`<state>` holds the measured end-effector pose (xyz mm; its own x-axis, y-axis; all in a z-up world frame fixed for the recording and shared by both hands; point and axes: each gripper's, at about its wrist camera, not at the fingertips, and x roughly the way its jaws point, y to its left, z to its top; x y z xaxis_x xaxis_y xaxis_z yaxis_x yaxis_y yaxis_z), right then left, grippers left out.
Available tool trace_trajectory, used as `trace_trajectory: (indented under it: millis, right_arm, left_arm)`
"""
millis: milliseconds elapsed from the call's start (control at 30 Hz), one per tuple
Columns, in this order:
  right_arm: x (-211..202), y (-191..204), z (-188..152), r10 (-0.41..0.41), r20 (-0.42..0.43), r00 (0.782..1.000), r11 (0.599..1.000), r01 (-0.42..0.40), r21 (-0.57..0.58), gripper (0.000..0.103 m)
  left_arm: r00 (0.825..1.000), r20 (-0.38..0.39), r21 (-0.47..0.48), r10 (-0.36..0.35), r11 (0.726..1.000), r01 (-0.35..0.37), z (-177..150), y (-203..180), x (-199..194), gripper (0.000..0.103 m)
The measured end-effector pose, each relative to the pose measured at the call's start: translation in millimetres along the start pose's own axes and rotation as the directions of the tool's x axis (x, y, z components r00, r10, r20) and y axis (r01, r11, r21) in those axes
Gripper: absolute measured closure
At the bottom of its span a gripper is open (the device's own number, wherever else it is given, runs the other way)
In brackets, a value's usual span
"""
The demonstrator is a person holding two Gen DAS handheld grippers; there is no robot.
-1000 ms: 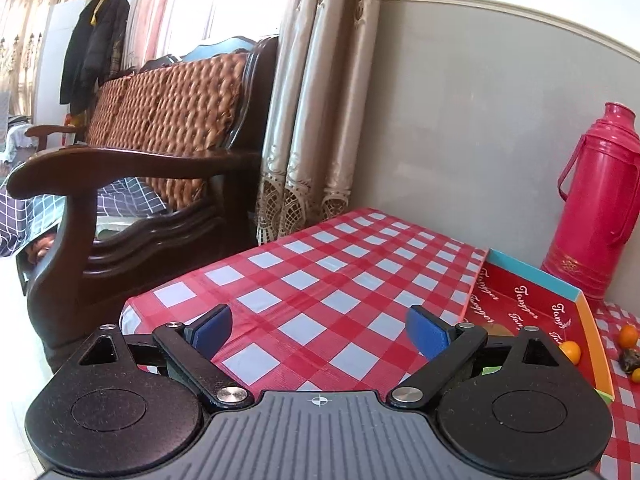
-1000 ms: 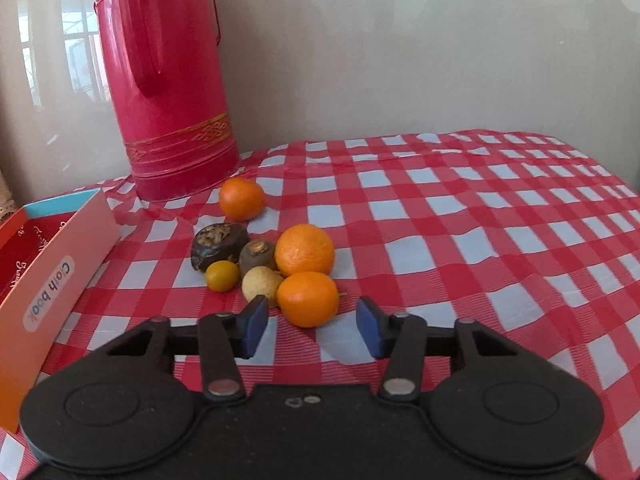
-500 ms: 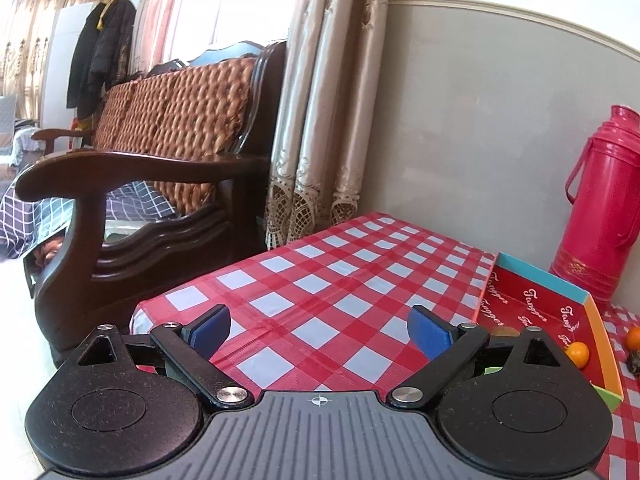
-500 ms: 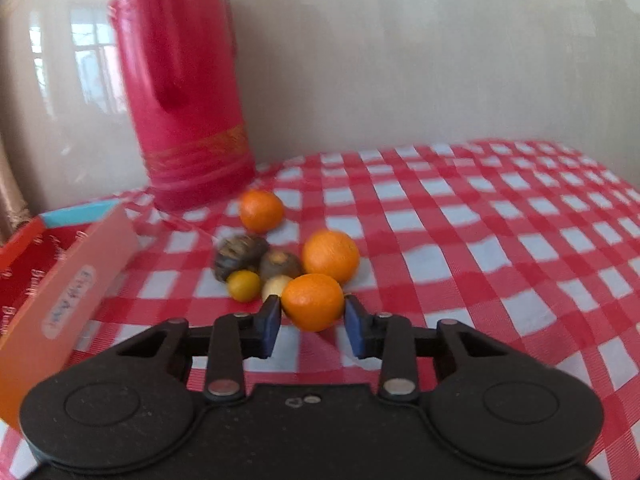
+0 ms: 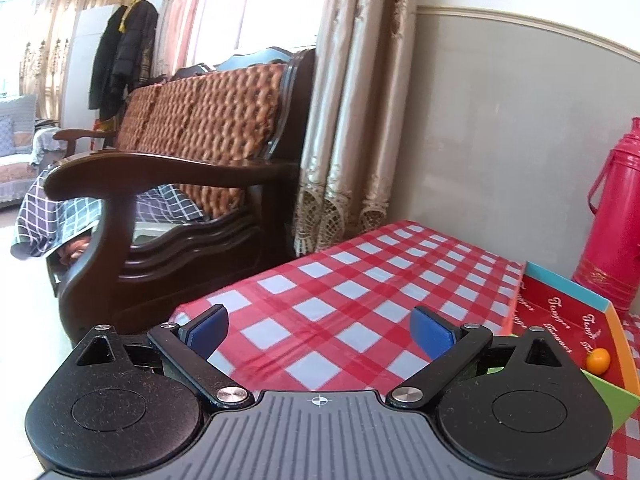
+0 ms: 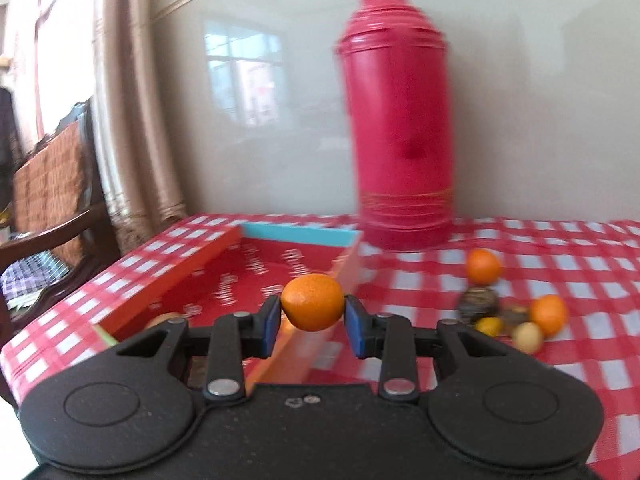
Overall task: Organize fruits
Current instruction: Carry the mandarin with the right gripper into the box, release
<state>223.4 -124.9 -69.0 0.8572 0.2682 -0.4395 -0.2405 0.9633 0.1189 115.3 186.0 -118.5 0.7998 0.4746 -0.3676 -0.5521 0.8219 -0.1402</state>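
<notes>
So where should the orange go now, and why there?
Probably a little further forward, over the red tray, then let go. The right gripper holds the orange right above the tray's near wall, not yet over its floor. Other fruits still wait on the checkered cloth.

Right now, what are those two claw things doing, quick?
Left gripper: open, holding nothing, above the checked tablecloth.
Right gripper: closed on an orange, by the red box.
</notes>
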Motion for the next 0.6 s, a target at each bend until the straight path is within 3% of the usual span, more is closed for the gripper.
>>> trace_trajectory:
  millis: [267,600]
  right_arm:
    - [8.6,29.8,-7.5,0.031,-0.042,0.999,0.999,-0.032,-0.04,0.077]
    - [-5.4,27.6,-4.2,0.016,0.003,1.0,0.999,-0.016,-0.04,0.069]
  left_arm:
    - [0.999,0.003,-0.029,0.041,0.999,-0.041,1.7,24.0,0.4,0.006]
    - [0.999,0.002,-0.037,0.034,0.999,-0.034,1.4,24.3,0.9,0.005]
